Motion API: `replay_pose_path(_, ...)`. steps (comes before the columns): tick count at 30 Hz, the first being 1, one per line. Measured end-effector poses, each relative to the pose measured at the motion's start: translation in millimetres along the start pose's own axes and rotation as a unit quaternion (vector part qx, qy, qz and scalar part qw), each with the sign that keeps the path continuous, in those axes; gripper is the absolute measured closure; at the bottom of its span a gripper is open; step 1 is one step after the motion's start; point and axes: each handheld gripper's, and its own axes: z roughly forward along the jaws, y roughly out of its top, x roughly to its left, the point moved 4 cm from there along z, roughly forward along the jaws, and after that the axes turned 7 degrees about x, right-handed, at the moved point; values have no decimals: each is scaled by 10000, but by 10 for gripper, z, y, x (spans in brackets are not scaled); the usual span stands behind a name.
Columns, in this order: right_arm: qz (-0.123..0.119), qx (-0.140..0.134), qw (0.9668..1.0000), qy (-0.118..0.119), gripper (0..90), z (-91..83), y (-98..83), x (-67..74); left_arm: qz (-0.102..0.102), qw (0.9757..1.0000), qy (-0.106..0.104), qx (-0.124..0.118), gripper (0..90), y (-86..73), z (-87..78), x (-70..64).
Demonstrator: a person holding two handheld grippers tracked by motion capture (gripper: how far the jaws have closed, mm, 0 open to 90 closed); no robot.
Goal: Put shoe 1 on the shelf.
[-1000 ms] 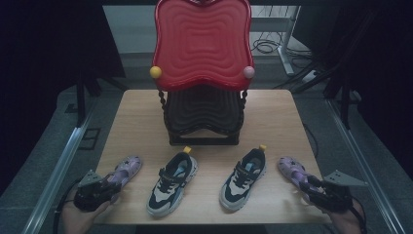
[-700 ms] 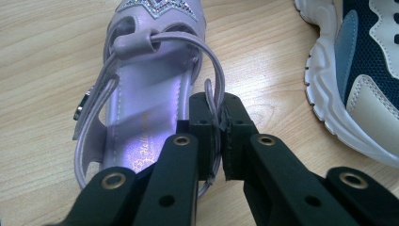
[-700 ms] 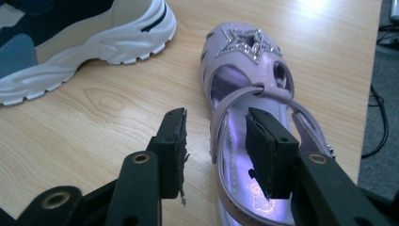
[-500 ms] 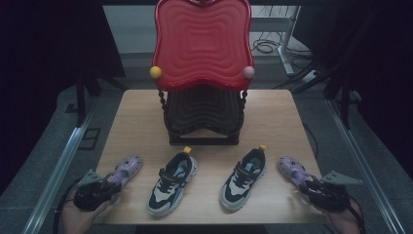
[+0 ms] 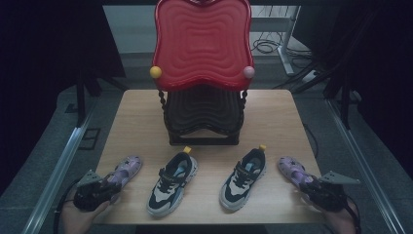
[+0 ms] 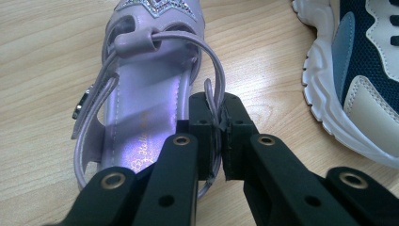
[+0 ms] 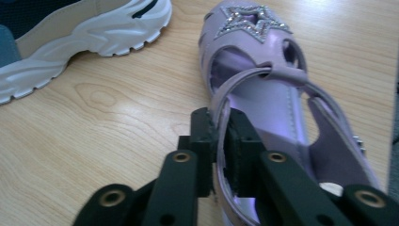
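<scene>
1. Gripping was thin on both sides: the left gripper [image 6: 217, 141] had its jaws clenched on the narrow heel strap of the left lilac sandal with the glitter star on its toe [image 6: 146, 108], and the right gripper [image 7: 220, 150] had its jaws clenched the same way on the heel strap of the right lilac sandal, its mirror twin [image 7: 273, 108].
2. Risk, my read: a strap that thin and glossy could slip out of the jaws on lift, or the sandal could swing and hang toe-down, since each grab was at the heel end, well off balance.
3. Risk: the strap looked soft, so a hard pull could fold or stretch it instead of moving the shoe.
4. Risk: each navy, white and pale-blue sneaker sat just beside a sandal, left one [image 5: 173, 183] and right one [image 5: 243, 178], so a swinging sandal could knock one.
5. Position: both sandals lay flat on the light wooden bench [image 5: 204, 119] at its near corners, sneakers between them, and the dark tiered stand with the red wavy top tray [image 5: 202, 44] stood well behind.
6. Looks: open-toe lilac upper, shiny insole with faint gold print, side buckle; no damage visible.
</scene>
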Motion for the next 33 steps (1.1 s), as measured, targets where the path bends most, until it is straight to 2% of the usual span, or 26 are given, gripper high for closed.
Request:
replay_pose_path(6,0,-28,10000,-5,855,-1,1,-8,-48,10000,-27,-31,856,-4,-1,6)
replay_pose_path(12,190,-189,9996,56,855,-23,-4,-42,-105,9999,70,-78,865,4,-32,9)
replay_pose_path(18,259,-281,9993,47,855,-42,9,-52,-298,9991,-23,-292,870,36,-103,69)
replay_pose_path(19,267,-306,9992,34,855,-48,12,-55,-298,9991,-23,-292,870,36,-103,69)
replay_pose_path(20,297,-330,9990,46,854,-58,15,-54,-315,9987,26,-393,869,55,-146,75)
replay_pose_path(27,428,-486,9979,39,853,-114,34,-67,-282,9978,5,-594,866,104,-241,37)
replay_pose_path(28,544,-644,9964,78,853,-147,46,-77,-308,9972,-57,-683,866,124,-266,31)
replay_pose_path(33,627,-840,9944,89,853,-212,73,-72,-325,9959,-140,-831,866,169,-313,12)
